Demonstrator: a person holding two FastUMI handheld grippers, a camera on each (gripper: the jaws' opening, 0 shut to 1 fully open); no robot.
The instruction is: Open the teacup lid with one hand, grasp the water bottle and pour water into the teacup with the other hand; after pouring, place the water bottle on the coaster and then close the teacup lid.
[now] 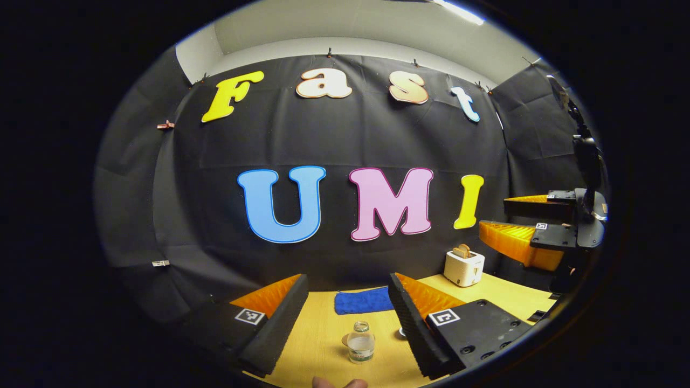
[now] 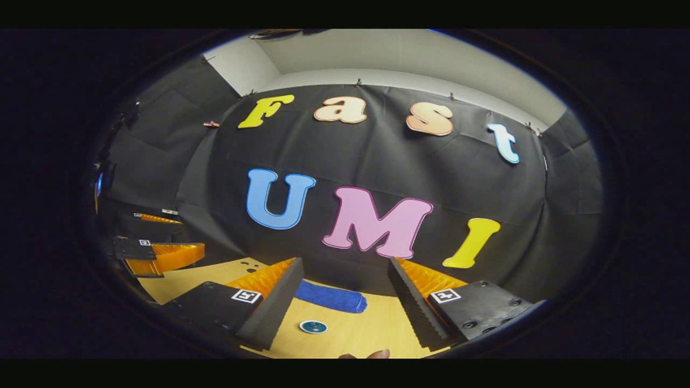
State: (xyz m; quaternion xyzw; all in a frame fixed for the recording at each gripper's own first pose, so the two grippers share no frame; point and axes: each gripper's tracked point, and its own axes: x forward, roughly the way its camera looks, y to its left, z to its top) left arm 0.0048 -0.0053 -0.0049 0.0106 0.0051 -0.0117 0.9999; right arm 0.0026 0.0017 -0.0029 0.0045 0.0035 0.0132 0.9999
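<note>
Wooden counter [image 1: 323,334] is seen beneath both raised tools, backed by black cloth. Nearest in the left gripper view, the left hand-held gripper [image 1: 347,310] is held wide apart with nothing between its fingers; the water bottle [image 1: 360,342] stands upright on the counter just ahead of it, ungrasped. Something small is partly hidden behind the right finger, possibly the teacup, though that cannot be told. Beyond lie a blue cloth [image 1: 364,300] and a toaster [image 1: 463,267]. In the right gripper view, the right hand-held gripper [image 2: 345,302] is likewise held open and empty, level above the counter, with a small round coaster [image 2: 313,326] lying ahead. No step is judged done yet; lid, pouring and placing all remain.
</note>
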